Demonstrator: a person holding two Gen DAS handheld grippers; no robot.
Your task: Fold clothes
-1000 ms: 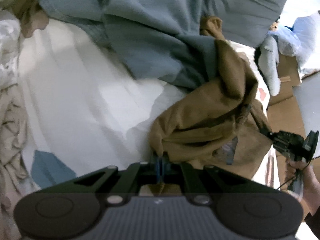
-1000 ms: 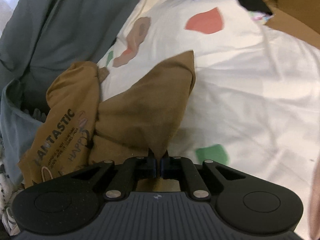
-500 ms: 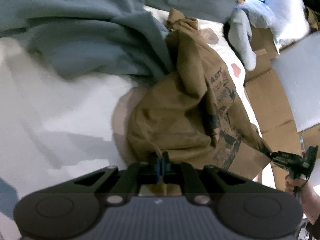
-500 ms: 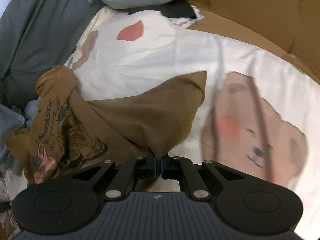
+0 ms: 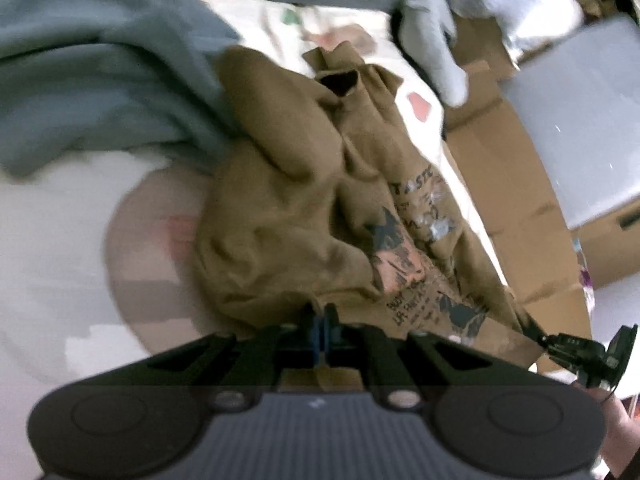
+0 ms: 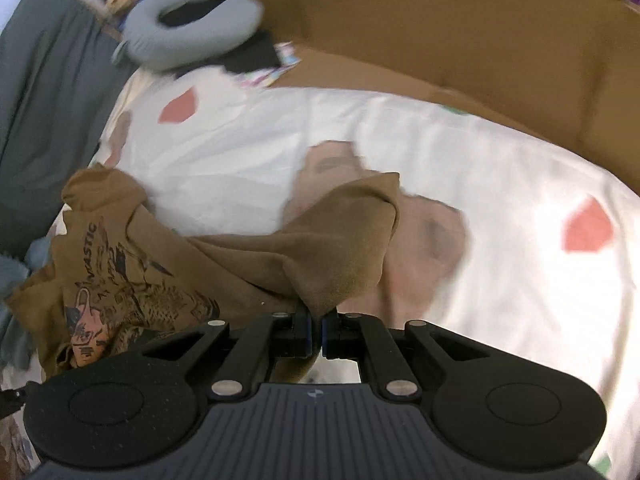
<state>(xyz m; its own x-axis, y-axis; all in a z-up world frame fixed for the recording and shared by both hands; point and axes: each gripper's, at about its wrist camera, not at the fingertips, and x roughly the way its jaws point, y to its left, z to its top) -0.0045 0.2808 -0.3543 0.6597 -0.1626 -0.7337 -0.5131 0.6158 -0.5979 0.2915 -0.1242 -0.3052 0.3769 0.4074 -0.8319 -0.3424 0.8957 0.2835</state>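
Note:
A brown printed T-shirt lies bunched on a white patterned bedsheet. My left gripper is shut on one edge of the shirt at the bottom of the left wrist view. My right gripper is shut on another edge of the same T-shirt, whose printed front stretches away to the left. The right gripper also shows at the lower right of the left wrist view, holding the shirt's far corner, with a hand under it.
A heap of blue-grey garments lies at the top left beside the shirt. A grey neck pillow rests at the head of the bedsheet. Cardboard boxes stand along the bed's side, and a grey panel beyond.
Both grippers have pulled the brown shirt away from the blue-grey heap and spread it wider; its printed front now shows more. Both stayed shut on the cloth throughout.

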